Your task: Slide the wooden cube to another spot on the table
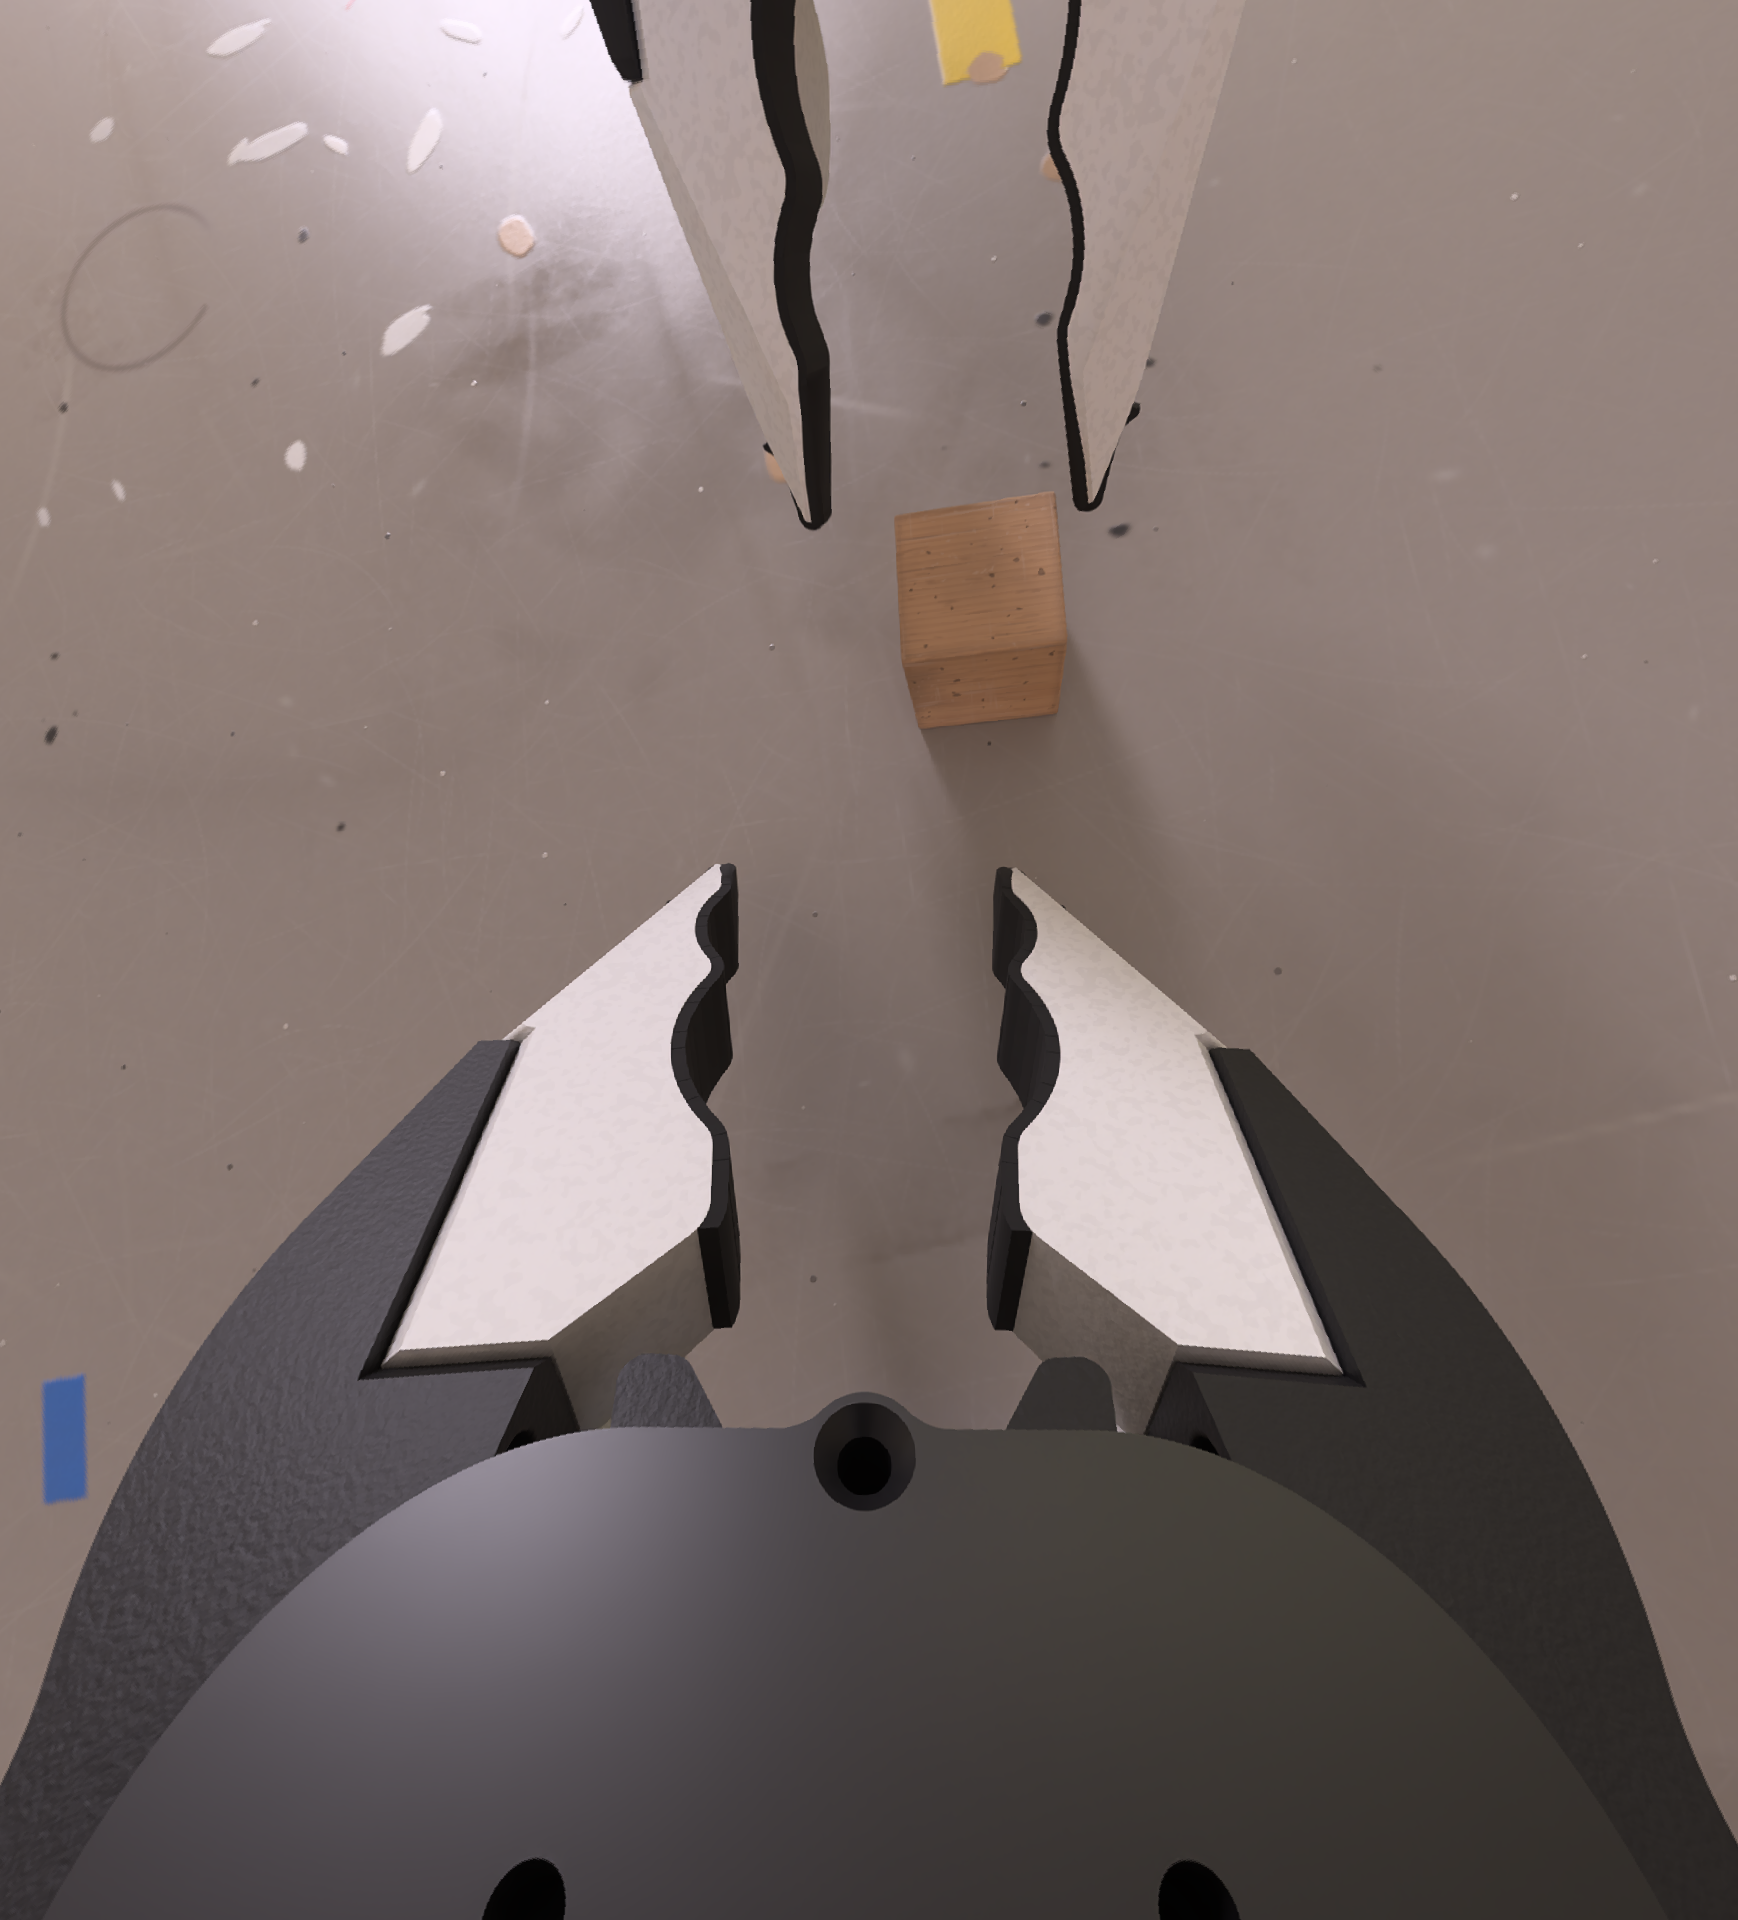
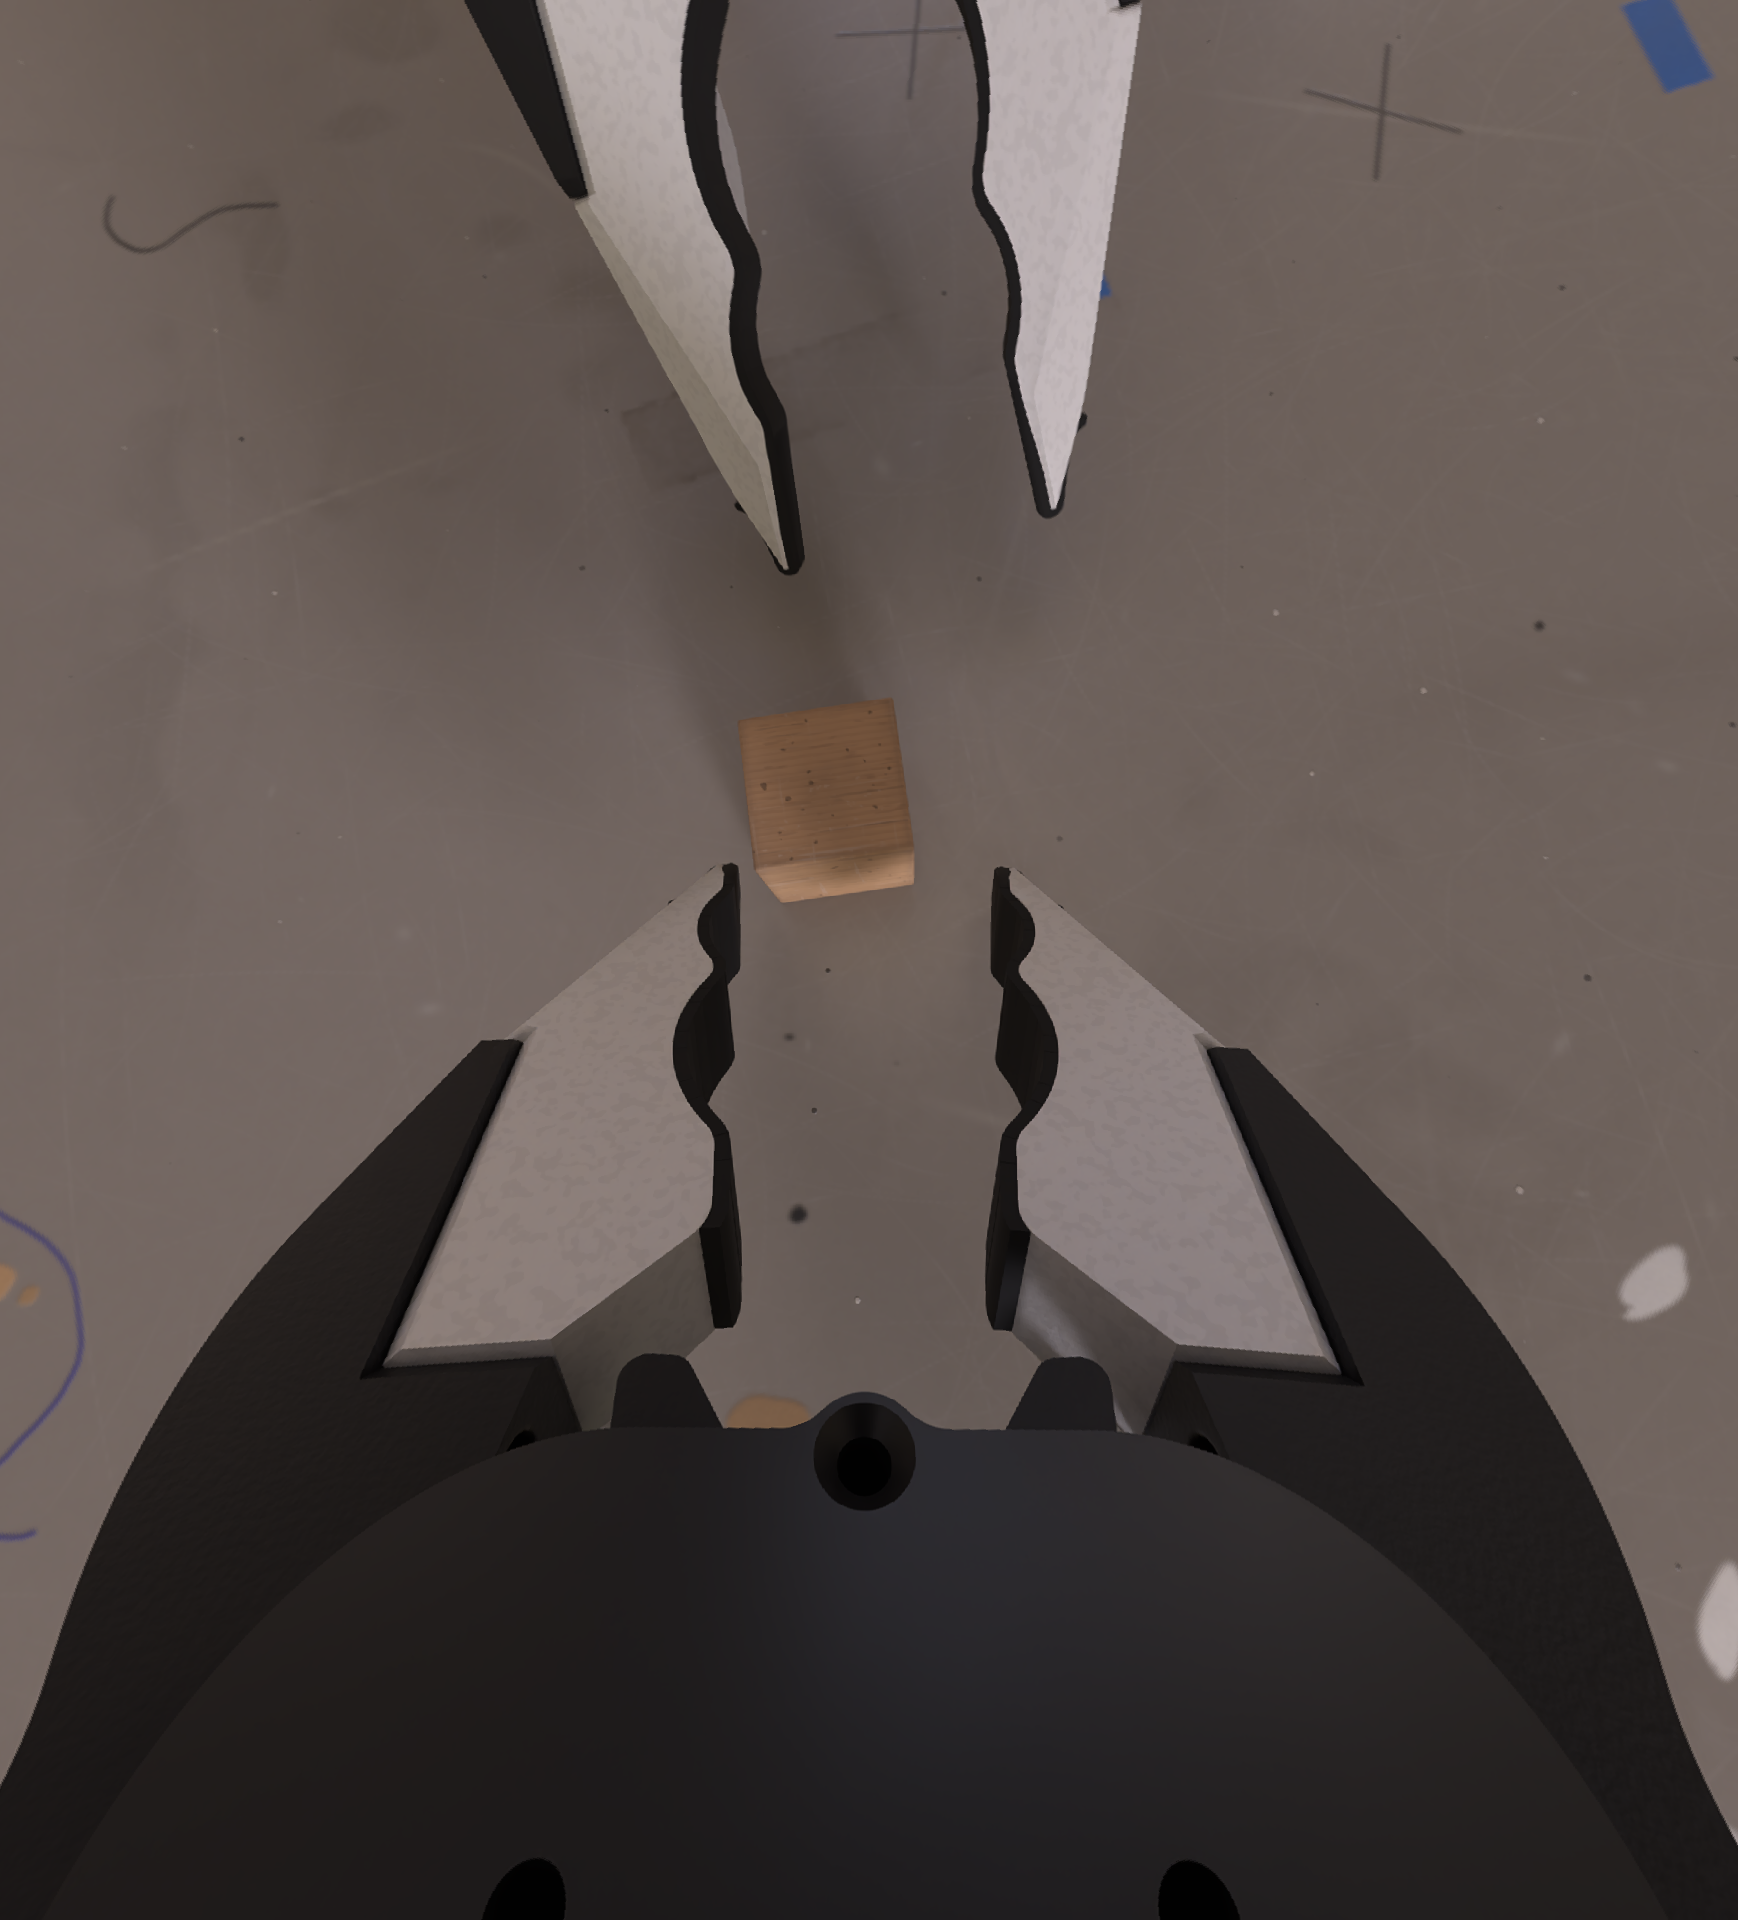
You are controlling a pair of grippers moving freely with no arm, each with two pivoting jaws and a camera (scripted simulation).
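A small wooden cube (image 1: pixel 981 608) sits on the grey table, free of both grippers. My left gripper (image 1: pixel 865 873) is open and empty, with the cube a short way ahead of it and slightly right. My right gripper (image 2: pixel 865 873) is open and empty, with the cube (image 2: pixel 826 798) just ahead of its tips and slightly left of centre, not between the fingers. In the left wrist view the right gripper (image 1: pixel 948 509) comes in from the top, its tips just beyond the cube. In the right wrist view the left gripper (image 2: pixel 917 540) comes in from the top, beyond the cube.
The grey table (image 1: pixel 325 831) is scuffed, with white paint flecks (image 1: pixel 267 140), a yellow patch (image 1: pixel 974 36) and blue tape (image 1: pixel 65 1439). The right wrist view shows pen crosses (image 2: pixel 1382 109), a blue scribble (image 2: pixel 13 1309) and blue tape (image 2: pixel 1667 42).
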